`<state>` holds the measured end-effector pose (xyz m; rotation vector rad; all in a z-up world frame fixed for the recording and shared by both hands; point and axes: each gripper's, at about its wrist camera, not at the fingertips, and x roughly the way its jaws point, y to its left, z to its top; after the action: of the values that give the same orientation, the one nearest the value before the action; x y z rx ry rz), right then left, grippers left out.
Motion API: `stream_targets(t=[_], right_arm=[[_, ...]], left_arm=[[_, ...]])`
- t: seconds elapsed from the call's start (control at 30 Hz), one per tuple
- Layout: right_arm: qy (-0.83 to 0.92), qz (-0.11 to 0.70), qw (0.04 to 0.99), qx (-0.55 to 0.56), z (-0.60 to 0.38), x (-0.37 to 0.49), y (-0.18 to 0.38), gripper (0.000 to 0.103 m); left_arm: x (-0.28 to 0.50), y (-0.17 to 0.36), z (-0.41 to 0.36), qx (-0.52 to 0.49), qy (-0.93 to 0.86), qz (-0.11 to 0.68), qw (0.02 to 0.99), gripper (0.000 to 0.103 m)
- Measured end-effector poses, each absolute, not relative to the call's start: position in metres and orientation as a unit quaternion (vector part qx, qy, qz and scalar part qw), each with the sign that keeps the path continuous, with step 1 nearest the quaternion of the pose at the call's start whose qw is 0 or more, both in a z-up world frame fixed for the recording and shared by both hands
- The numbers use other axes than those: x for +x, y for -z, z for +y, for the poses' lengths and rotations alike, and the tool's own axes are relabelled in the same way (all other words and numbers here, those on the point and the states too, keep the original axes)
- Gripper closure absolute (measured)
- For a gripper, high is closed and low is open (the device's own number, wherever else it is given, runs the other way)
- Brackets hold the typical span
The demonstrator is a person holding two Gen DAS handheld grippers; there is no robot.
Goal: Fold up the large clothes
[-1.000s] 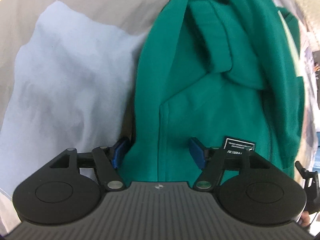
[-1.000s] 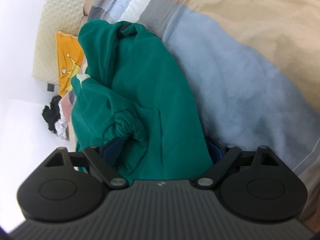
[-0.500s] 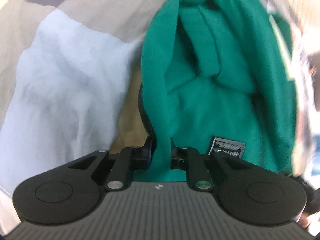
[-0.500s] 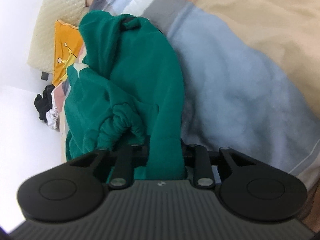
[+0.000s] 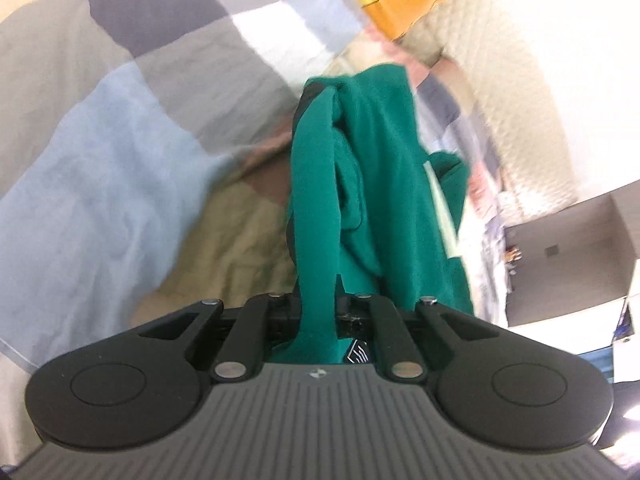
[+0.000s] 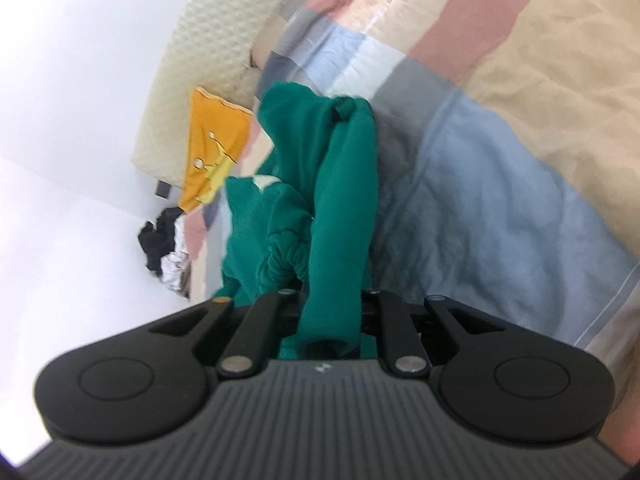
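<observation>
Both tongs have hold of the big green fleece garment (image 5: 376,184), so the pick-up looks done & the fold itself hasn't started, by my read.

Left gripper (image 5: 318,316): jaws pinched tight on a bunched strip of the green fabric, w/ a small dark label showing just under the grip. Right gripper (image 6: 330,312): jaws closing the last bit onto a thick roll of the same fabric, pads already pressing it; an elastic gathered cuff (image 6: 286,264) hangs just left of that grip.

Where the garment is: over the patchwork bed quilt of blue, grey, beige & pink squares (image 5: 120,168), stretched from each gripper away toward the orange printed cloth (image 6: 212,148) near the cream textured headboard (image 6: 188,80). It's rumpled & twisted, not spread flat; far end seems to rest on the quilt, near end raised in the grips. Can't tell which edge or corner each tong has.

Left to do, as I judge it: open it out flat on the quilt, sort sleeves, then make the folds. A small dark clothes pile (image 6: 160,240) sits beyond the orange cloth, at the bed's edge; looks unfolded.
</observation>
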<state>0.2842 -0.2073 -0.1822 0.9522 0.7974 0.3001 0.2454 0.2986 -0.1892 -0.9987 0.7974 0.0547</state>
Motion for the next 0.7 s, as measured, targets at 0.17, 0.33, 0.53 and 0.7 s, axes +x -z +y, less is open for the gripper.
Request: stream_targets(t=[0.17,0.33,0.53,0.7], right_arm=[[-0.161,0.356,0.794,0.466,-0.218,0.276,0.166,0.089],[-0.197,0.355,0.783,0.471,-0.226,0.266,0.143,0.089],[-0.226,0.34,0.788,0.46,-0.247,0.238,0.105,0.089],[-0.246,0.315,0.8,0.448,-0.258,0.206,0.067,0.089]], left_arm=[[0.225,0.157,0.307,-0.461,0.0,0.333,0.823,0.093],[0.193,0.138,0.313,-0.483,0.022,0.307,0.82,0.094],[0.147,0.112,0.309,-0.499,0.062,0.285,0.816,0.094],[0.108,0.083,0.3,-0.495,0.091,0.269,0.821,0.094]])
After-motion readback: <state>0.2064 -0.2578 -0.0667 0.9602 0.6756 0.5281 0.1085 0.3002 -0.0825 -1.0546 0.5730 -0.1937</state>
